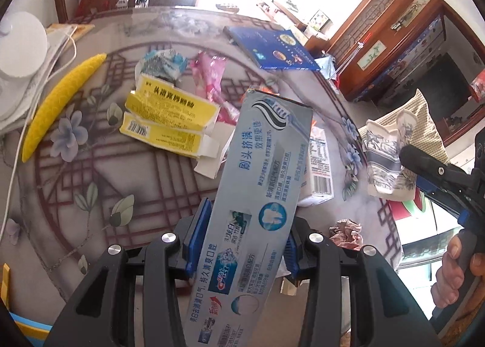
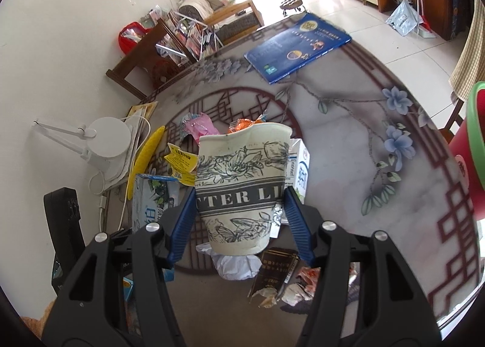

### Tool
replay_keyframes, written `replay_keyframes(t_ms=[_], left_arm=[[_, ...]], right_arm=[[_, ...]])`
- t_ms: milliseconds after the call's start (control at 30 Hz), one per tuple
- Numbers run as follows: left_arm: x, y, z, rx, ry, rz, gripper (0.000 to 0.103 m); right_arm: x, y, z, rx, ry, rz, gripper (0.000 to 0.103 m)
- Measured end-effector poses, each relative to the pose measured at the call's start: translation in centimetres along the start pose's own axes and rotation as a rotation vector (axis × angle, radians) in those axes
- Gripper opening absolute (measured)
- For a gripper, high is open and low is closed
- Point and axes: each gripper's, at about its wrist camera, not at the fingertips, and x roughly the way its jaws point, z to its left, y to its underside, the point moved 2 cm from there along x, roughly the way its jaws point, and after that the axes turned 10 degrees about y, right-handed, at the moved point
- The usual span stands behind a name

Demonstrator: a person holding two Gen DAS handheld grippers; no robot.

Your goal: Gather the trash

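Pinching the toothpaste box (image 1: 260,195) at lower centre, the left gripper (image 1: 242,244) is clearing it off the table (image 1: 127,171) as trash, while the right gripper (image 2: 239,219) is squeezing the crumpled paper cup (image 2: 242,189) mid-frame.

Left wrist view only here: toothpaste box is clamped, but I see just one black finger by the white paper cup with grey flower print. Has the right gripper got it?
Observer: Yes. The right gripper has both blue pads pressed on the paper cup, at its lettered band.
Operator: Is it off the table?
Observer: It looks lifted; crumpled white paper shows beneath its base.
Operator: Anything else down there?
Observer: A dark brown wrapper lies beside that paper.
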Motion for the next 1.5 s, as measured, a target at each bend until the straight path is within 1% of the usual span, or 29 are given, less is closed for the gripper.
replay_keyframes(t_ms=[233,400,600,733,1133,1367,1500], left_arm=[[-0.8,-0.2,-2.1,0.037,0.003,-0.041,0.04],[-1.4,-0.7,-3.5,0.035,0.0,-0.088,0.04],[-2.0,-1.2,-5.9,0.09,-0.007,-0.134,0.04],[-1.8,-1.2,-7.0,0.114,-0.019,-0.139,0.04],[-0.4,-1.2,-9.1,0.121,-0.033,-0.135,0.04],[1.2,-1.3,-11.1,0.11,-0.06,-0.135,0.04],[2.4,-1.4,-12.6,0.101,-0.074,-0.132,0.04]], right_arm=[[-2.1,0.4,-0.6,-0.006,0.006,-0.037,0.056],[-2.9,0.6,-1.2,-0.001,0.01,-0.055,0.056],[-3.4,0.5,-2.1,0.01,0.009,-0.067,0.056],[-3.8,0.5,-2.9,0.02,0.008,-0.075,0.056],[-5.0,-0.1,-5.8,0.042,0.013,-0.09,0.056],[-5.4,-1.1,-8.5,0.039,-0.007,-0.084,0.056],[-5.6,-2.0,-10.8,0.039,-0.015,-0.077,0.056]])
